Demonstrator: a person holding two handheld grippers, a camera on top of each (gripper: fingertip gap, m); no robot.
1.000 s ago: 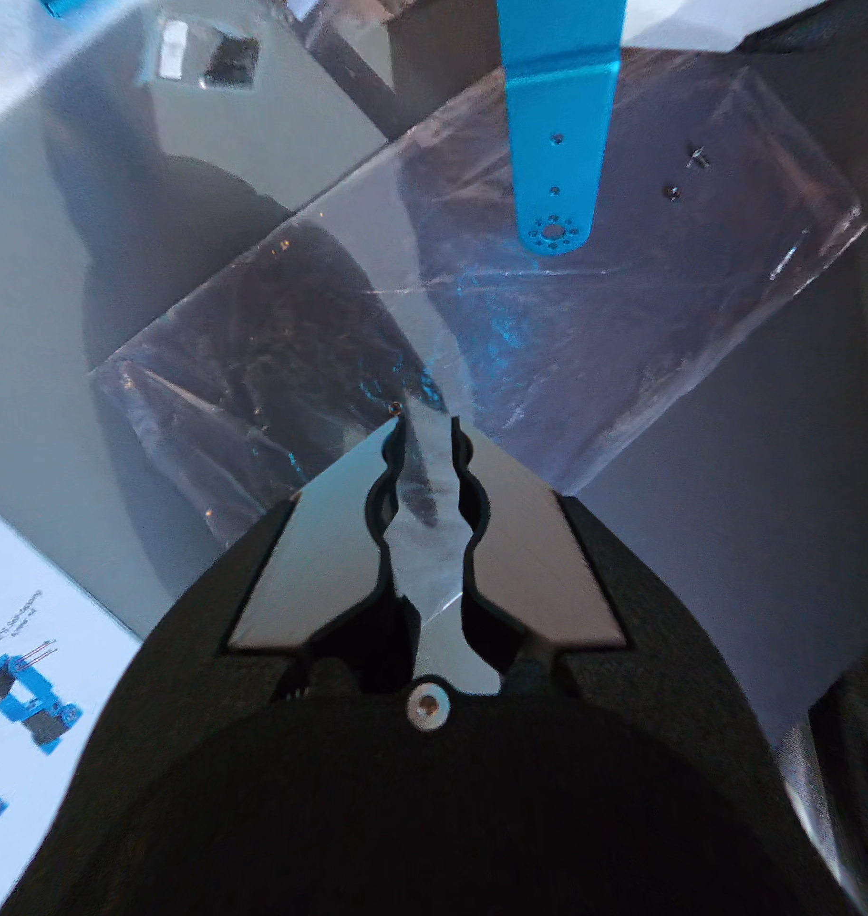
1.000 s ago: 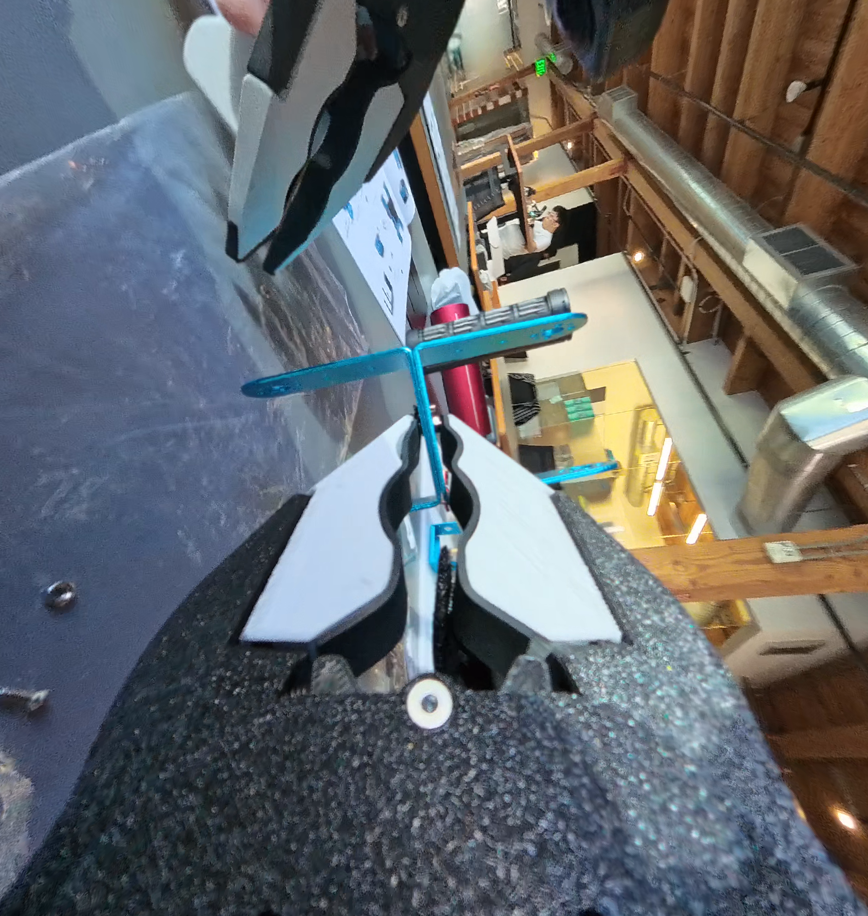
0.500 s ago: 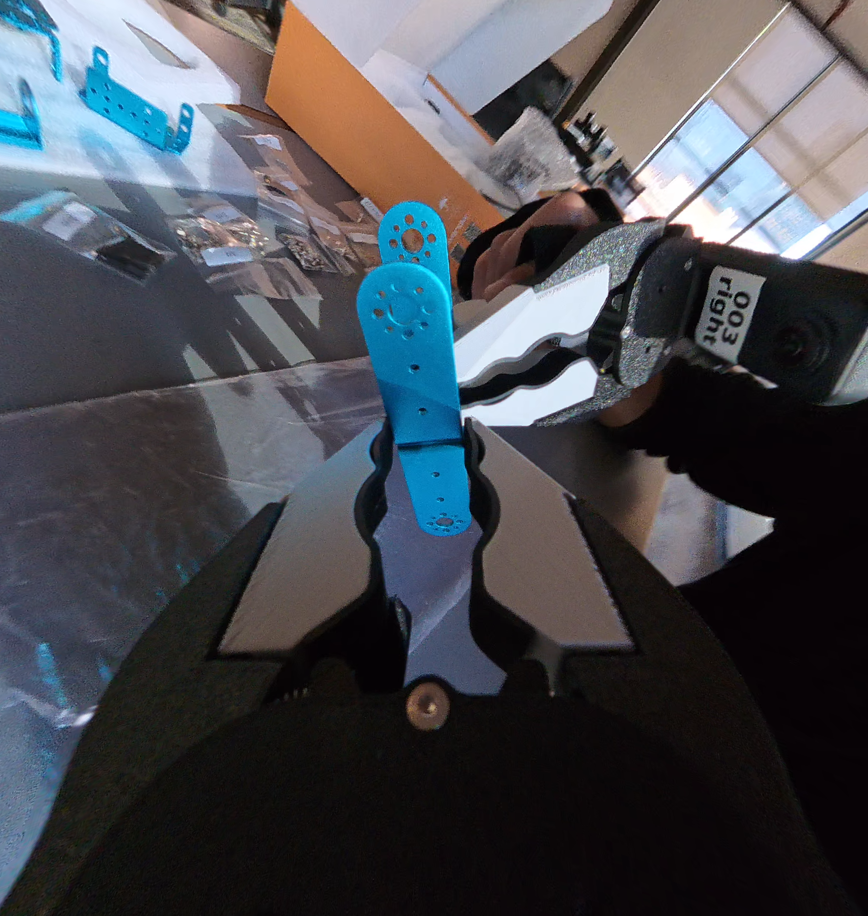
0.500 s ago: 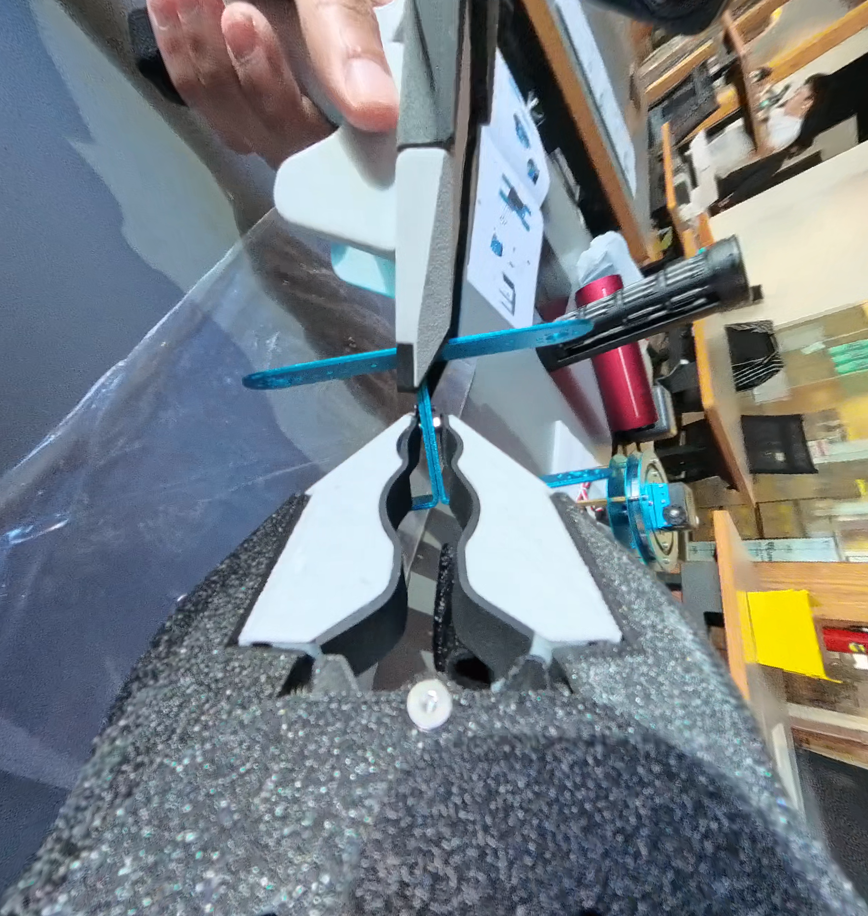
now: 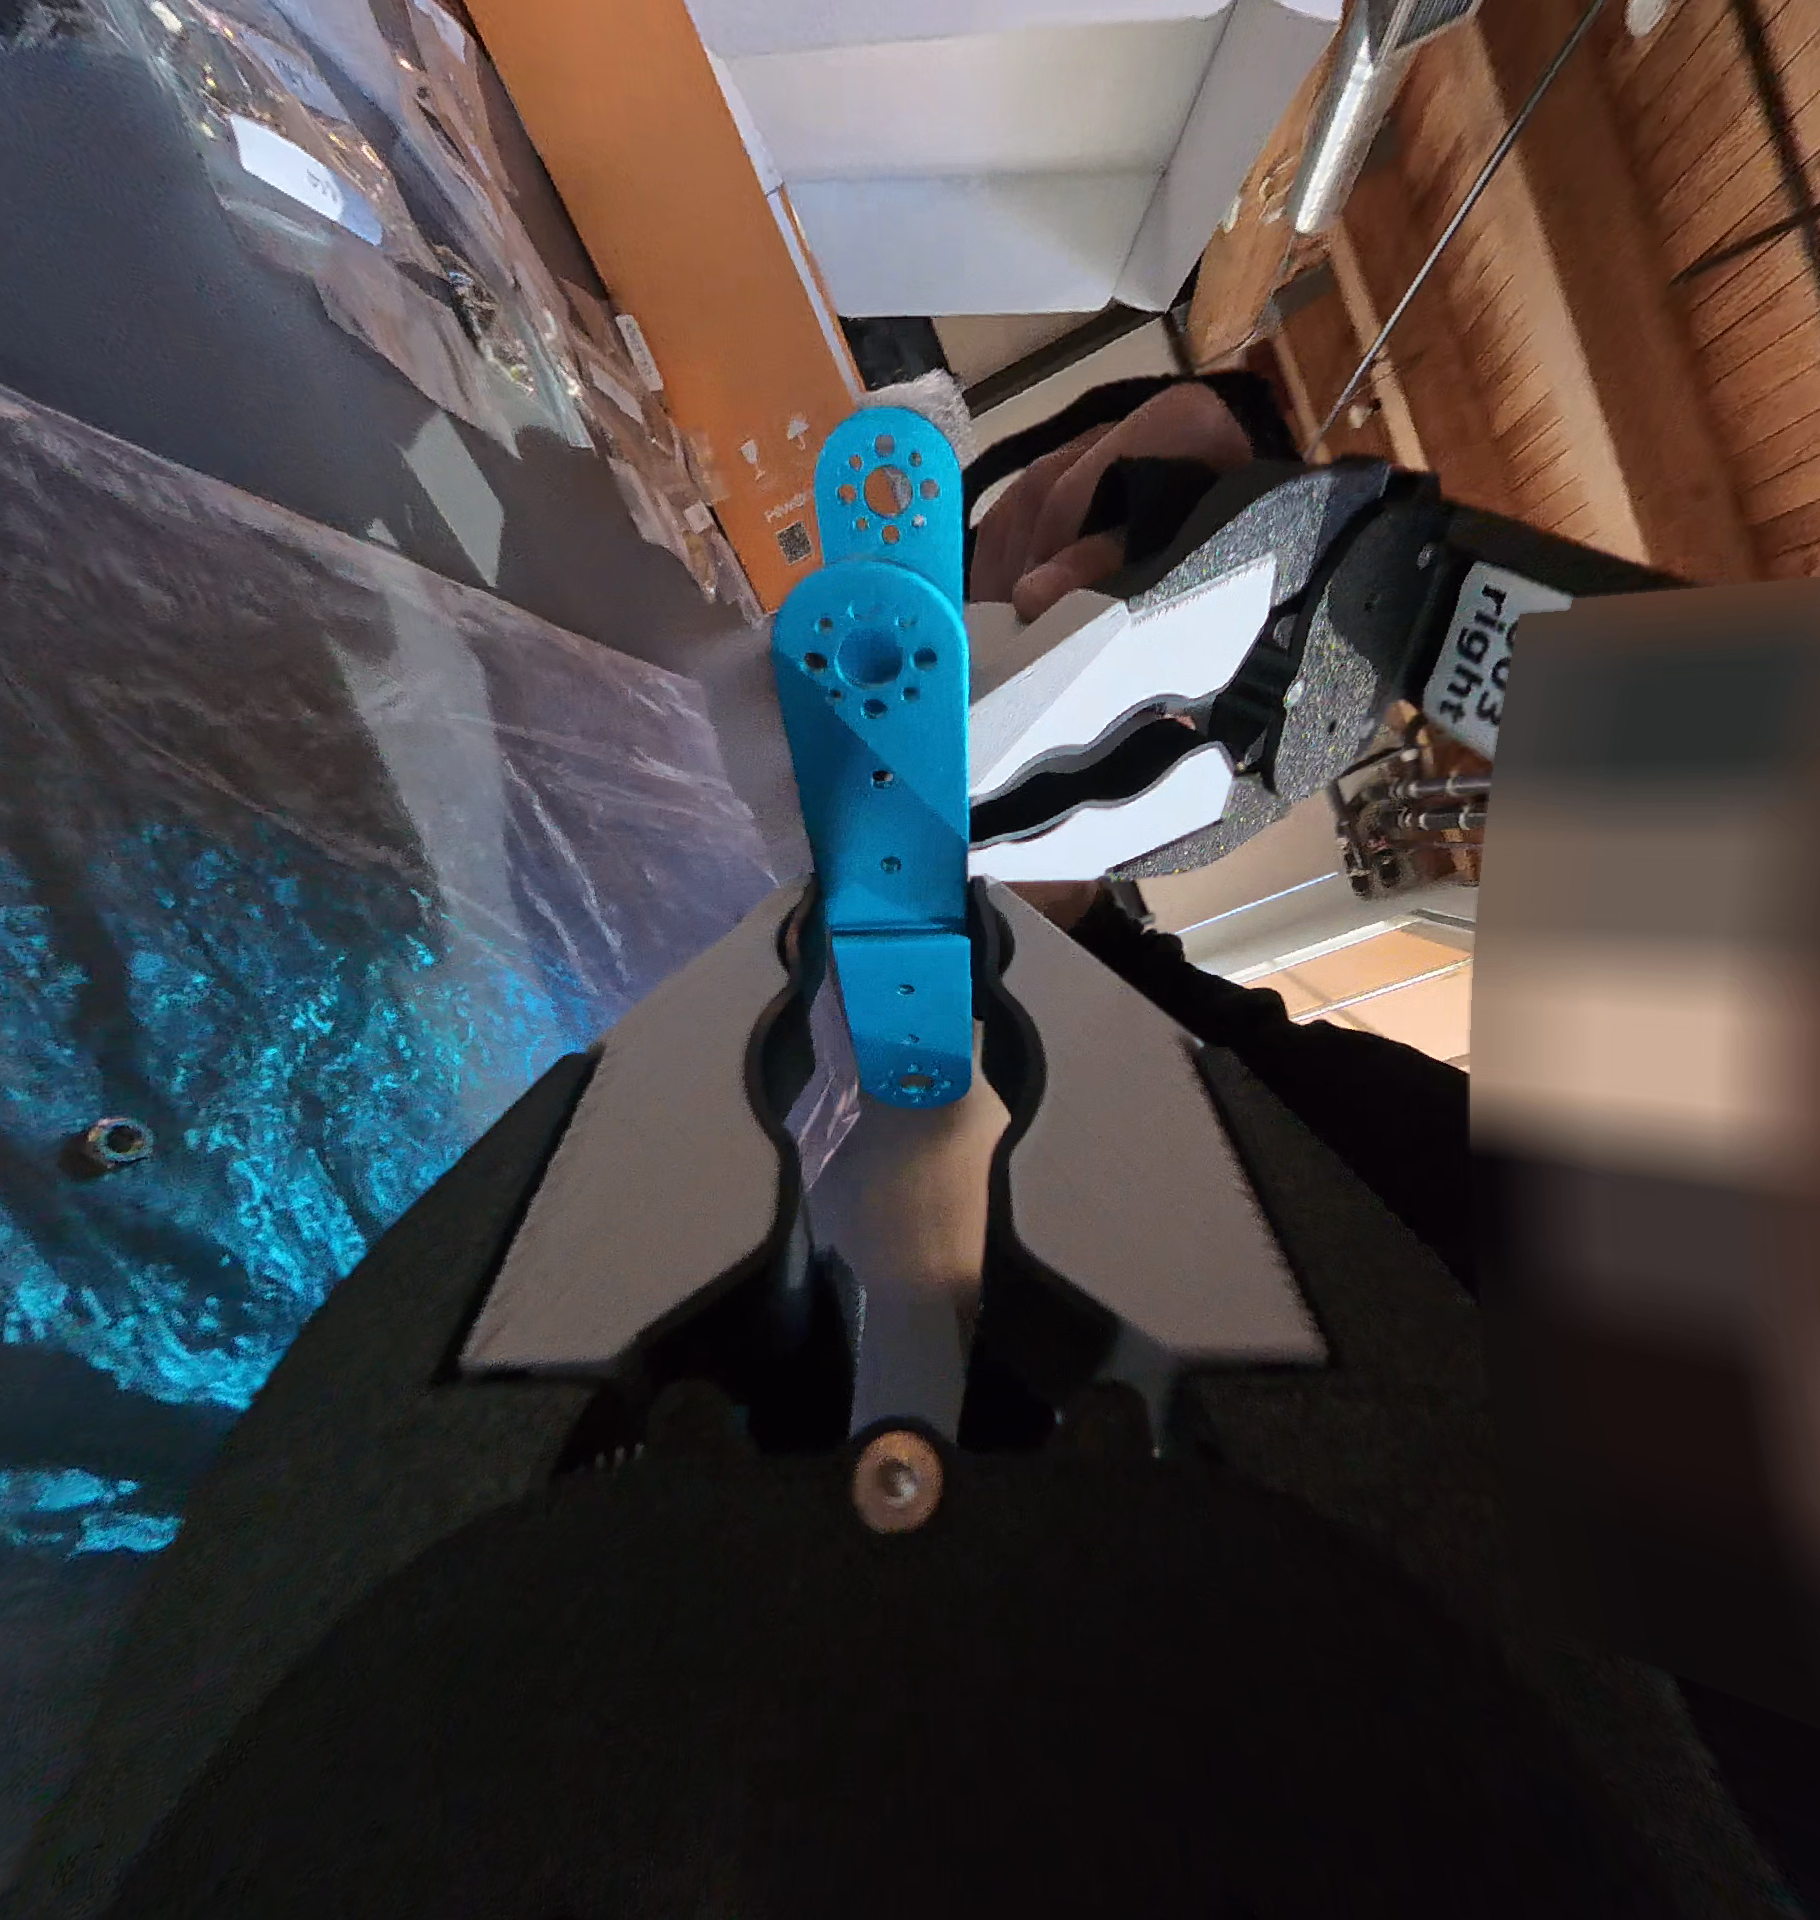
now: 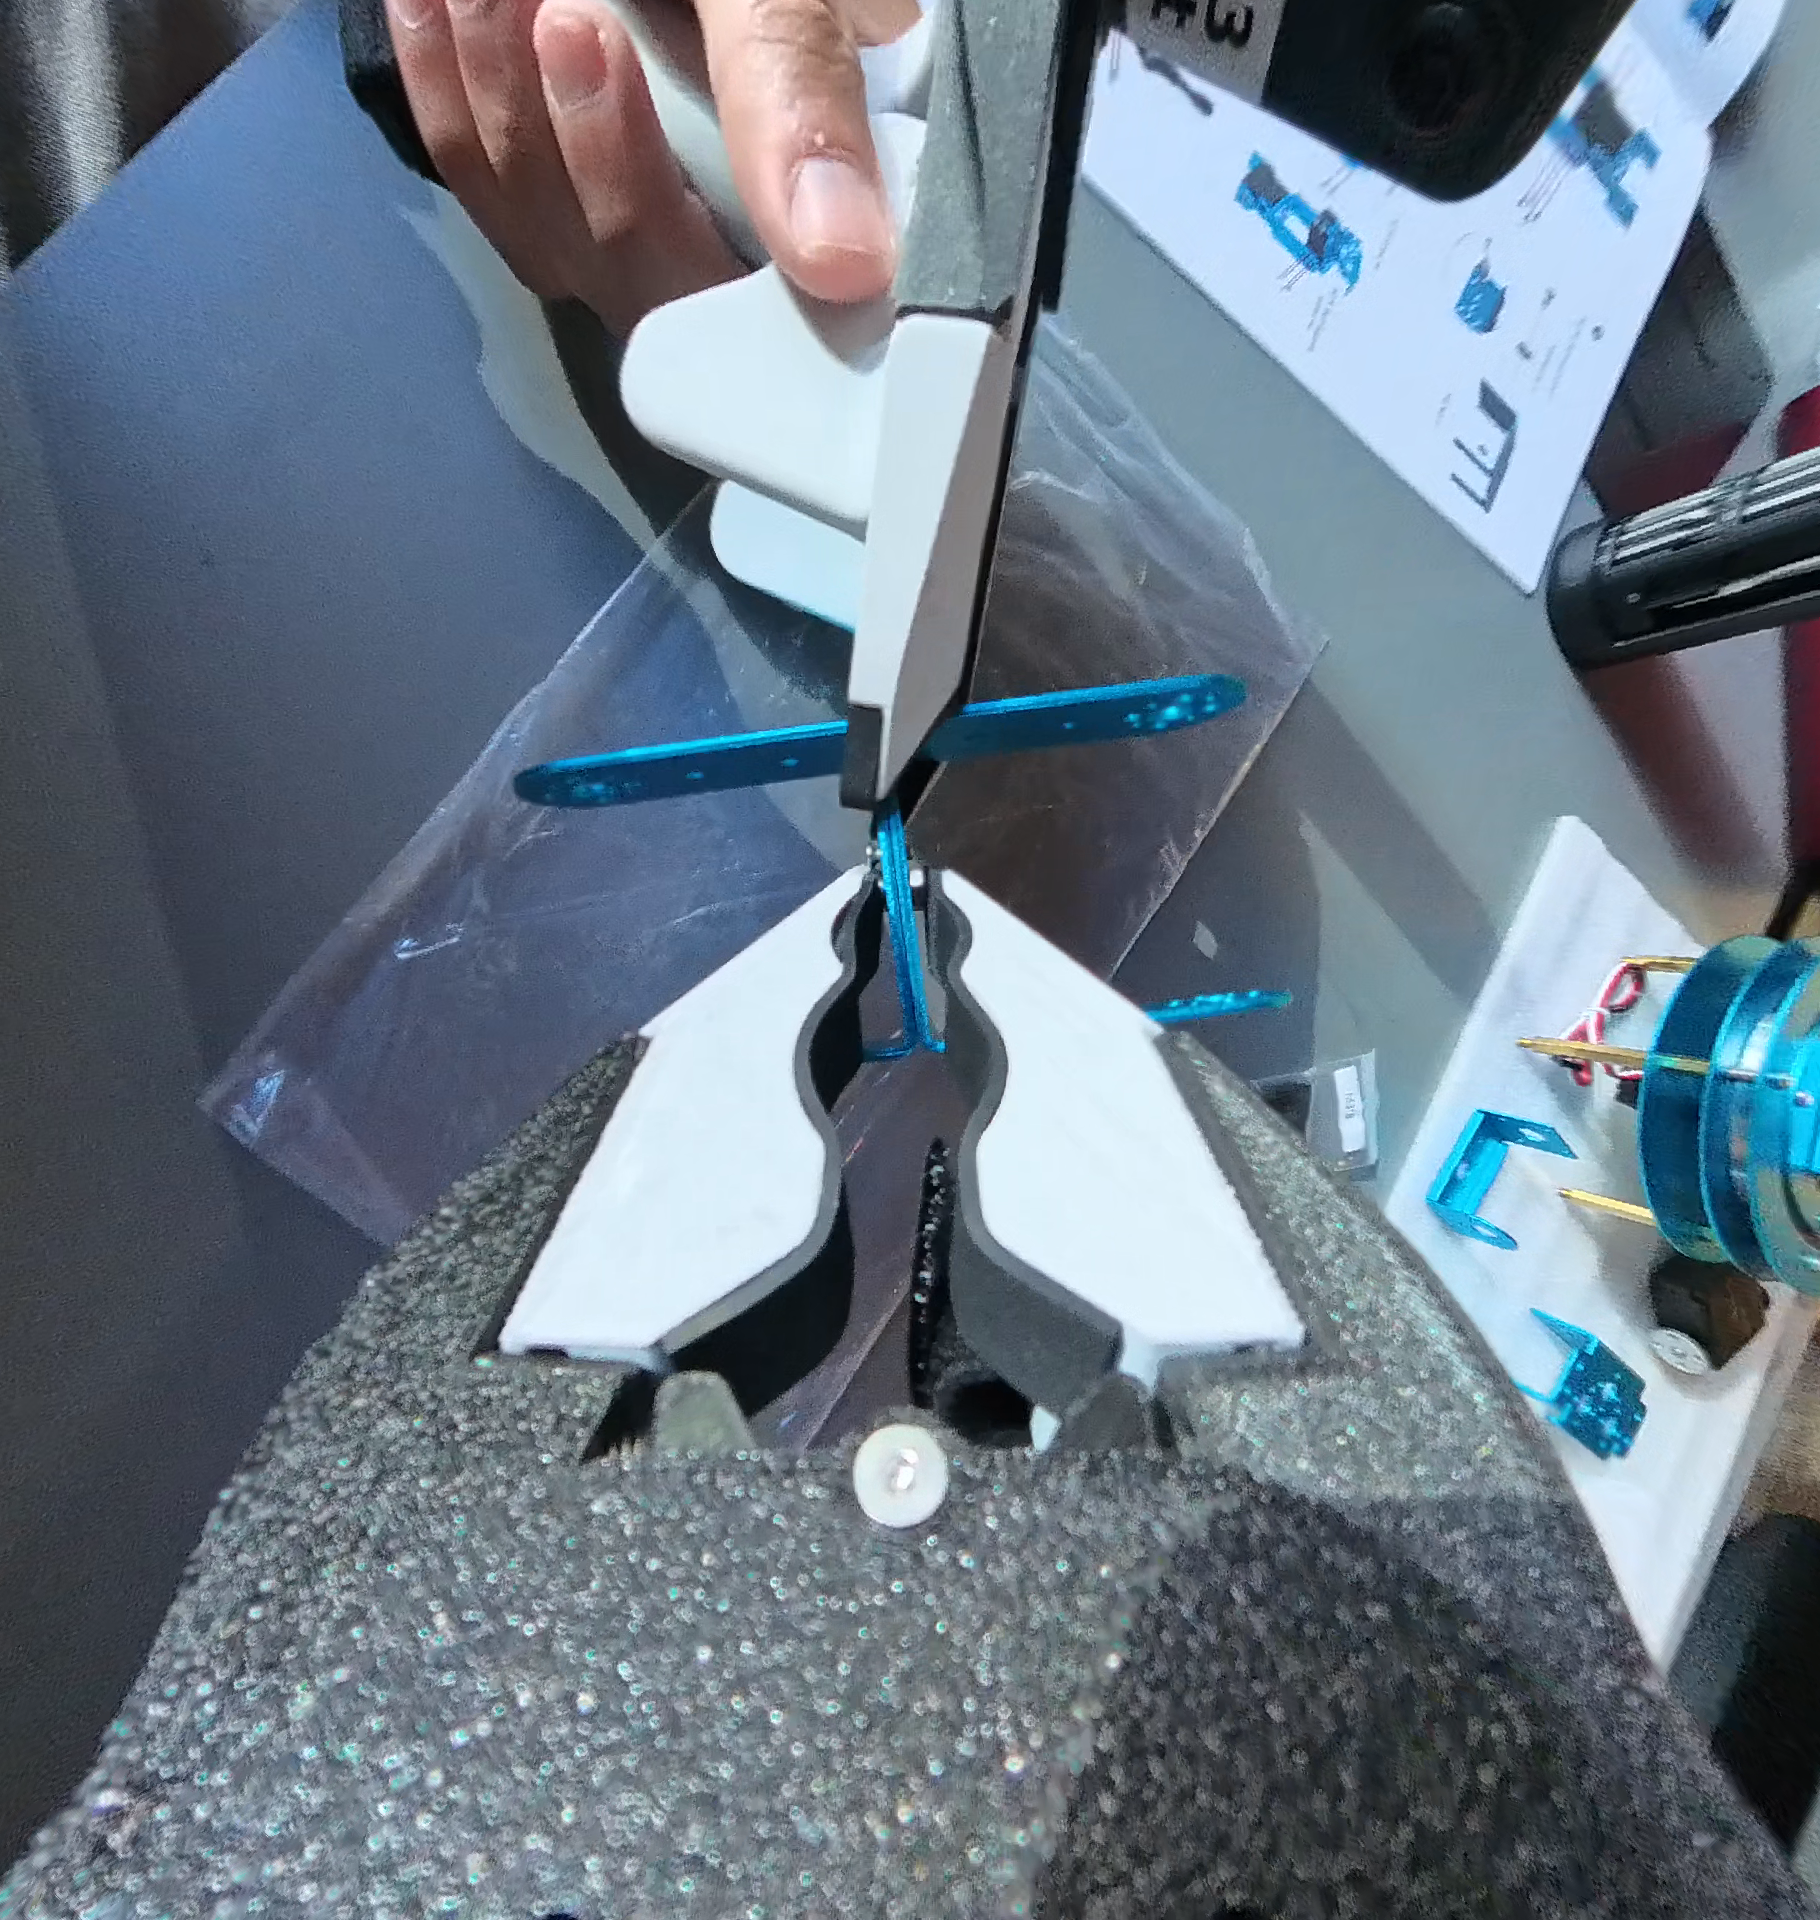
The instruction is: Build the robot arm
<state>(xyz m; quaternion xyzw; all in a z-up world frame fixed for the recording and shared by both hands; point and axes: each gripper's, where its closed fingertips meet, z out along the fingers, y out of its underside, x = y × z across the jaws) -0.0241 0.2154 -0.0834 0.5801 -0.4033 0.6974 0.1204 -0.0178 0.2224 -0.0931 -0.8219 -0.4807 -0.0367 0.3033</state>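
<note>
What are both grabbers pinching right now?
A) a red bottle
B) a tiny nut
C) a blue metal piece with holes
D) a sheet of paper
C: the left gripper and the right gripper are each shut on part of the blue metal bracket, held above the clear plastic sheet.

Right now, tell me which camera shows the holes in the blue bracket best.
The left wrist view: the blue bracket faces the camera flat, its ring of holes clear, pinched in the left tool. The right wrist view shows it edge-on, a thin strip crossed by that tool, with the right tool gripping it.
</note>
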